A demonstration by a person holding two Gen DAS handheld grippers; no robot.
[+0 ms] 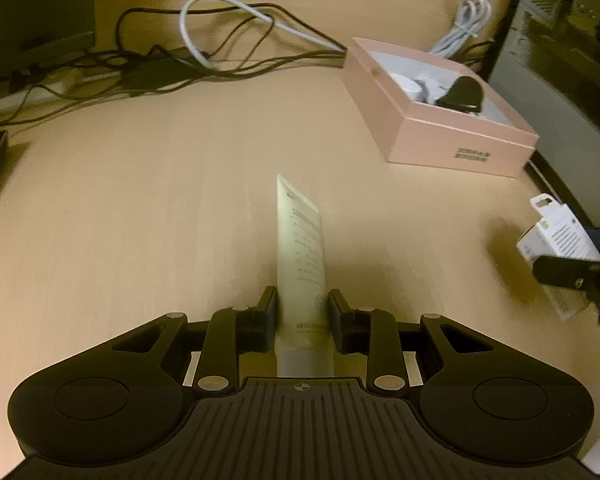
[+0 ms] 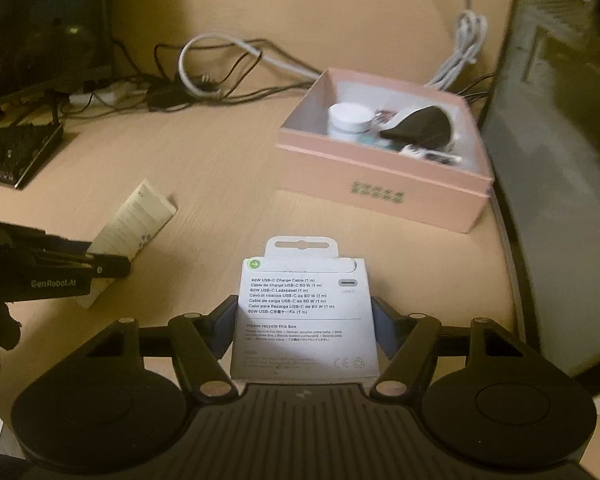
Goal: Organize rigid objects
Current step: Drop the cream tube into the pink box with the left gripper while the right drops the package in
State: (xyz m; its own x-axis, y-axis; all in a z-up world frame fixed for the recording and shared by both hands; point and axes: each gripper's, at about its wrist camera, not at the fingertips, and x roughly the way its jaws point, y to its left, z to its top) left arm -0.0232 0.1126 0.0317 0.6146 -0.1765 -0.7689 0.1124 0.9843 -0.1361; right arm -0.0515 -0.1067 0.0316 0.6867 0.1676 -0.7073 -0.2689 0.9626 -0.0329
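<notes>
Two white items: tube (image 1: 300, 256), cable box (image 2: 304, 312)

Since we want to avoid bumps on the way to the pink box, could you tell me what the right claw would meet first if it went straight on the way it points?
The right claw, holding the cable box, looks to meet bare desk first; the pink box lies slightly right of that line, though depth is uncertain.

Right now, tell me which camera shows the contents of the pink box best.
The right wrist view. It looks down into the pink box, showing a white jar, a black object and small items. The left wrist view sees the box from a lower angle, so only the black object and some white shapes show.
</notes>
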